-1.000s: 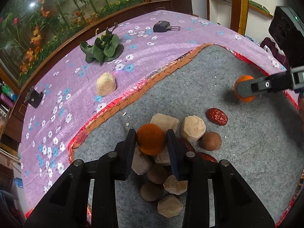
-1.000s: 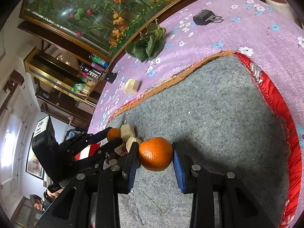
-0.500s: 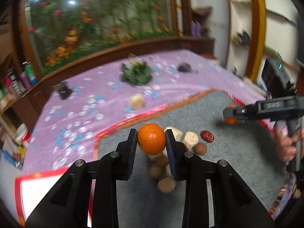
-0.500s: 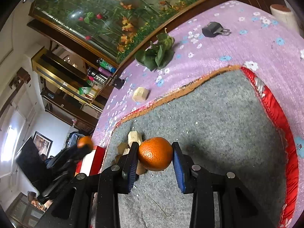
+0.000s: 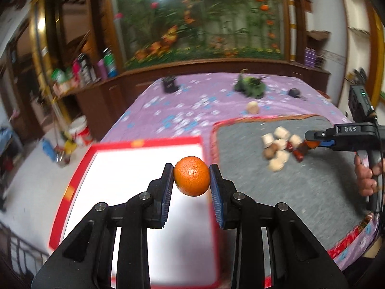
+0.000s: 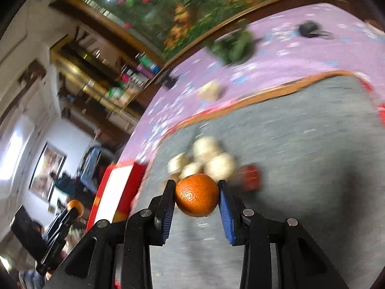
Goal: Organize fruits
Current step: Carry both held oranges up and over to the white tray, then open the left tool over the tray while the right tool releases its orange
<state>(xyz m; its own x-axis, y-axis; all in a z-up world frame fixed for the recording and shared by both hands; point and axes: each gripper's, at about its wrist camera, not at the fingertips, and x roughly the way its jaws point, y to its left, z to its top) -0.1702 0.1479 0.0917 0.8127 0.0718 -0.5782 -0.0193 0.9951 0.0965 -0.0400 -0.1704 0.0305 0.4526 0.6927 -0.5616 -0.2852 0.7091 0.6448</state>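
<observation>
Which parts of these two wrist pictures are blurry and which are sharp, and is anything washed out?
Left wrist view: the held orange and left gripper are sharp; the room, the fruit pile and the red-rimmed tray are motion-smeared, the tray's white inside blown out. Right wrist view: the other orange and right gripper are crisp, everything behind streaked, edges bent by the fisheye.

Bare white tray [image 5: 134,168] at lower centre offers open room; a fruit pile [image 5: 280,145] crowds the grey mat [image 5: 300,187] at right.
</observation>
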